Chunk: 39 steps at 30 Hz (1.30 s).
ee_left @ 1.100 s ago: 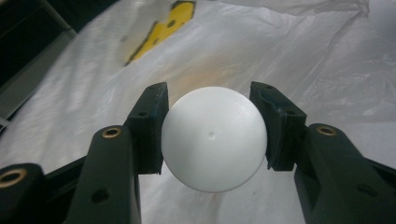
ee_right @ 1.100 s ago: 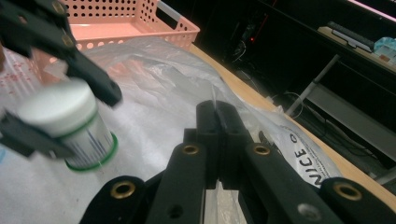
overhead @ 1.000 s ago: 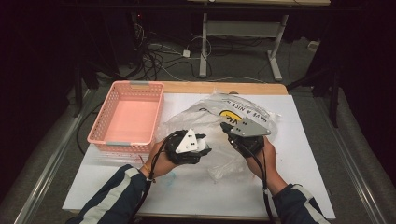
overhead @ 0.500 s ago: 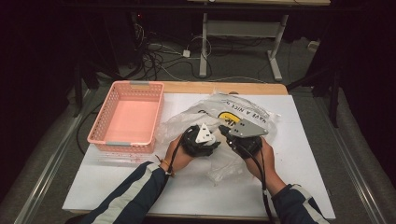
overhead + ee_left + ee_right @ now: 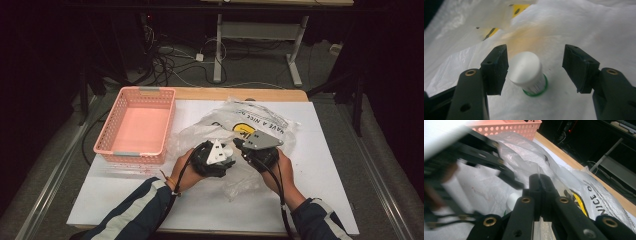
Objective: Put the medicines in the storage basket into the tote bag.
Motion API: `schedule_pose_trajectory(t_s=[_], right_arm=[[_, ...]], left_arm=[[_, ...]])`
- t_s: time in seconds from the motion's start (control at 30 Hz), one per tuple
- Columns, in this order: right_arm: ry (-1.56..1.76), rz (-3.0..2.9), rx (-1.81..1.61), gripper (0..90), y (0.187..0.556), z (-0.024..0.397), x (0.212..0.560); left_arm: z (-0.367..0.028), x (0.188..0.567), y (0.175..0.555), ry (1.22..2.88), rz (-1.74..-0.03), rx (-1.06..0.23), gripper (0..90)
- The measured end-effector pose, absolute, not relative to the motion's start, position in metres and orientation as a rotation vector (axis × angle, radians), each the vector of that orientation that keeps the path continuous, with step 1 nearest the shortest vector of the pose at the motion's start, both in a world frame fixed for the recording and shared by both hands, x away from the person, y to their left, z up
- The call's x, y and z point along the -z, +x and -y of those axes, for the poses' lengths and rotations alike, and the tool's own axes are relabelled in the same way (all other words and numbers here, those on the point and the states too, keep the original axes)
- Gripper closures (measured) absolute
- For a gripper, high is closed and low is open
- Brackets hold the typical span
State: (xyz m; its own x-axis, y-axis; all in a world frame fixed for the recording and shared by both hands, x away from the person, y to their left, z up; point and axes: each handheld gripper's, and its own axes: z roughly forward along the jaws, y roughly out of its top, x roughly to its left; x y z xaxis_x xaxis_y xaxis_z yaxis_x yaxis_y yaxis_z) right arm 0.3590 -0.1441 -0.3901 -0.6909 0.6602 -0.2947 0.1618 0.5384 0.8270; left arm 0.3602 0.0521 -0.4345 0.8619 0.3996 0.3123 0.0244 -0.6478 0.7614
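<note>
While opening, left hand-held gripper [image 5: 535, 71] straddles bottle [image 5: 527, 72].

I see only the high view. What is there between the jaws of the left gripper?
Observer: A white bottle cap with a green ring, surrounded by the plastic bag. The left gripper has just been opening its jaws and does not grip the cap.
Operator: Does the right gripper hold something?
Observer: Yes, the right gripper is shut on a thin fold of the bag.
</note>
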Motion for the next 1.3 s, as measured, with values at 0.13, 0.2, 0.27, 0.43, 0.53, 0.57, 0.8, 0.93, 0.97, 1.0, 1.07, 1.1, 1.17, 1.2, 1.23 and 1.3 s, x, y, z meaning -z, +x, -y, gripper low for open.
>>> schedule_pose_trajectory(t_s=[0.13,0.2,0.27,0.43,0.53,0.57,0.8,0.93,0.97,1.0,1.07,1.1,1.17,1.2,1.23,1.3], right_arm=[[0.671,-2.183,-1.080,90.0,0.360,0.147,0.391],[0.665,-2.194,-1.069,90.0,0.361,0.148,0.391],[0.680,-2.200,-1.065,90.0,0.363,0.152,0.391],[0.706,-2.199,-1.056,90.0,0.367,0.160,0.391],[0.707,-2.199,-1.048,90.0,0.367,0.164,0.391],[0.709,-2.202,-1.047,90.0,0.368,0.165,0.391],[0.727,-2.213,-1.046,90.0,0.372,0.181,0.393],[0.747,-2.203,-1.051,90.0,0.374,0.191,0.392],[0.752,-2.199,-1.052,90.0,0.374,0.193,0.391],[0.755,-2.192,-1.055,90.0,0.375,0.196,0.390],[0.759,-2.181,-1.050,90.0,0.375,0.199,0.388],[0.764,-2.176,-1.052,90.0,0.376,0.202,0.387],[0.762,-2.169,-1.049,90.0,0.376,0.206,0.385],[0.765,-2.165,-1.056,90.0,0.376,0.209,0.384],[0.755,-2.168,-1.064,90.0,0.376,0.212,0.383],[0.739,-2.175,-1.066,90.0,0.376,0.215,0.382]], left_arm=[[-0.073,0.416,0.339,2.202,-0.265,-0.635,34.9],[-0.088,0.409,0.331,2.182,-0.283,-0.667,30.9],[-0.104,0.406,0.327,2.151,-0.322,-0.729,29.1],[-0.137,0.406,0.331,2.112,-0.465,-0.769,23.4],[-0.144,0.413,0.339,2.145,-0.533,-0.781,20.6],[-0.144,0.414,0.341,2.161,-0.545,-0.784,20.5],[-0.133,0.425,0.359,2.220,-0.577,-0.747,20.4],[-0.122,0.420,0.366,2.218,-0.567,-0.759,20.4],[-0.119,0.419,0.369,2.215,-0.570,-0.761,20.4],[-0.117,0.418,0.371,2.211,-0.572,-0.766,20.3],[-0.113,0.417,0.379,2.225,-0.585,-0.749,19.8],[-0.111,0.418,0.384,2.233,-0.601,-0.718,19.8],[-0.109,0.420,0.394,2.253,-0.629,-0.661,20.5],[-0.107,0.421,0.398,2.262,-0.639,-0.640,20.5],[-0.106,0.422,0.401,2.277,-0.643,-0.640,20.5],[-0.104,0.425,0.406,2.296,-0.662,-0.621,21.5]])
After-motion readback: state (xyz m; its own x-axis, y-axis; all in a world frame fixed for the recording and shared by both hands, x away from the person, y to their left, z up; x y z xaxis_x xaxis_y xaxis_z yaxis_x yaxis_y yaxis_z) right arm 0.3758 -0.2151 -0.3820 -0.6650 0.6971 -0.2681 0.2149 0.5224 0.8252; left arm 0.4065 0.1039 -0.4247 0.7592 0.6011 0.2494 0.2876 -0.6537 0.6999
